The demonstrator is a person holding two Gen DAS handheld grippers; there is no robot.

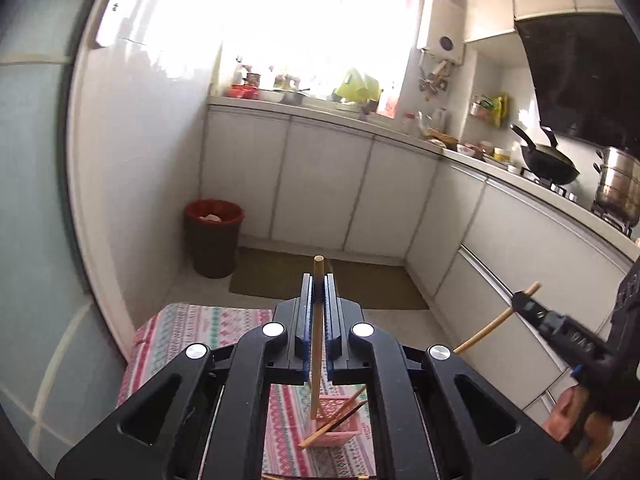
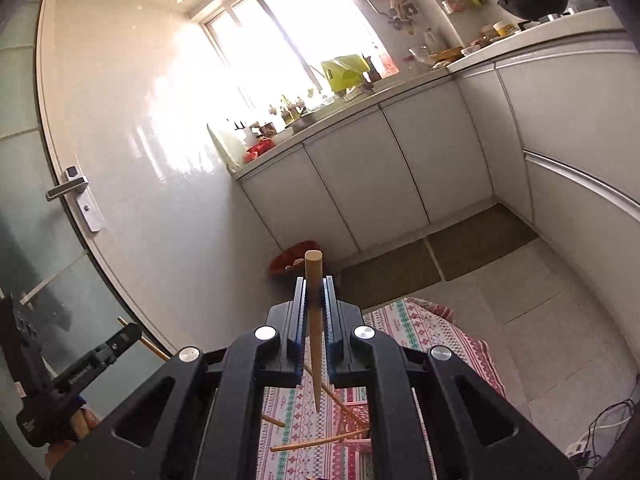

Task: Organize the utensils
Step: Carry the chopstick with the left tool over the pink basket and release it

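- The left hand-held gripper is clamped on a wooden chopstick, which stands nearly upright between its jaws, blunt end above the fingertips.
- The right hand-held gripper is likewise clamped on a second chopstick, thick end up, pointed tip hanging below the jaws.
- In the left wrist view the right hand-held gripper shows white printing on its black side, too blurred to read; the white lettering on the left one in the right wrist view is just as unreadable.
- Below both sits a pink basket on the tabletop, which wears a patterned pink and teal cloth; several loose chopsticks lean in and across the basket.
- Both held chopsticks hang above the basket, clear of it.
- The cloth's far edge drops to a tiled floor with a brown mat in front of the white cabinets.
- A red bin stands in the corner by the wall, well apart from the tabletop.
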